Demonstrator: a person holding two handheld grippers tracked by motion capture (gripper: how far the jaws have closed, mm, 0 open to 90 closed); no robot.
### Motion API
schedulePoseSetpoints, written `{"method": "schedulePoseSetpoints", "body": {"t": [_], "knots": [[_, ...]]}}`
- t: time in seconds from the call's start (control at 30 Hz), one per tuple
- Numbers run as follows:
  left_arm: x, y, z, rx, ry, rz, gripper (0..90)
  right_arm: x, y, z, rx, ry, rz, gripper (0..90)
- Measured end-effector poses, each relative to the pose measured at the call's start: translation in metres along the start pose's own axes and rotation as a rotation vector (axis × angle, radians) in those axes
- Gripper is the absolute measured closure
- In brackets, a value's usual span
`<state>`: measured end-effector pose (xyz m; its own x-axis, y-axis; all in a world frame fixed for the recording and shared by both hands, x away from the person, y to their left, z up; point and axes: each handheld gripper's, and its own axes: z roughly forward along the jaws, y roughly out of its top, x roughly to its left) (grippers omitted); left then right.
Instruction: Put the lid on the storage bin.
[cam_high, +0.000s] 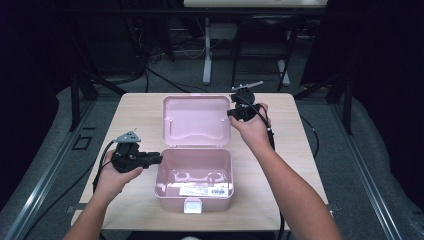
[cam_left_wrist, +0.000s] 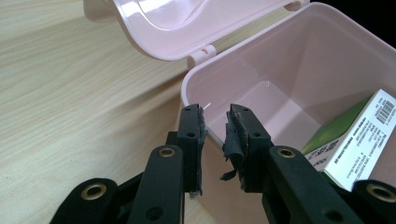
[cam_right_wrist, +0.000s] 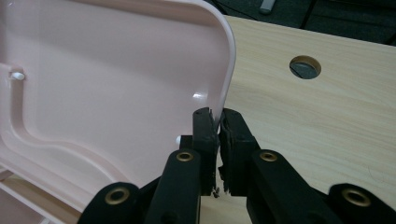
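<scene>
Your pink box sits near the front edge of the wooden table, with bare tabletop to either side of it. Its lid is thrown back and stands open behind the tub, joined at the hinge. Your right gripper is pinched on the lid's right rim, 1 jaw inside and 1 outside. Your left gripper has its jaws spread a little, straddling the tub's left wall at the rim without clamping it. Inside the tub lies 1 white and green carton with a barcode, against the front wall. A round hole in the tabletop lies beyond the lid's right corner. Dark floor and a desk leg lie past the far edge.
</scene>
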<state>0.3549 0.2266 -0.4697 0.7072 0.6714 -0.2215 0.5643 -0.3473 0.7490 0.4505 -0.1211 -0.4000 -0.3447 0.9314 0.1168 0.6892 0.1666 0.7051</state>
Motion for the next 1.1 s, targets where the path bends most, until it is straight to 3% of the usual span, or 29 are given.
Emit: {"method": "schedulePoseSetpoints", "body": {"t": [1.1], "knots": [[-0.001, 0.000, 0.002, -0.019, 0.016, 0.002, 76.7, 0.006, -0.018, -0.040, -0.083, 0.024, -0.060, 85.6]]}}
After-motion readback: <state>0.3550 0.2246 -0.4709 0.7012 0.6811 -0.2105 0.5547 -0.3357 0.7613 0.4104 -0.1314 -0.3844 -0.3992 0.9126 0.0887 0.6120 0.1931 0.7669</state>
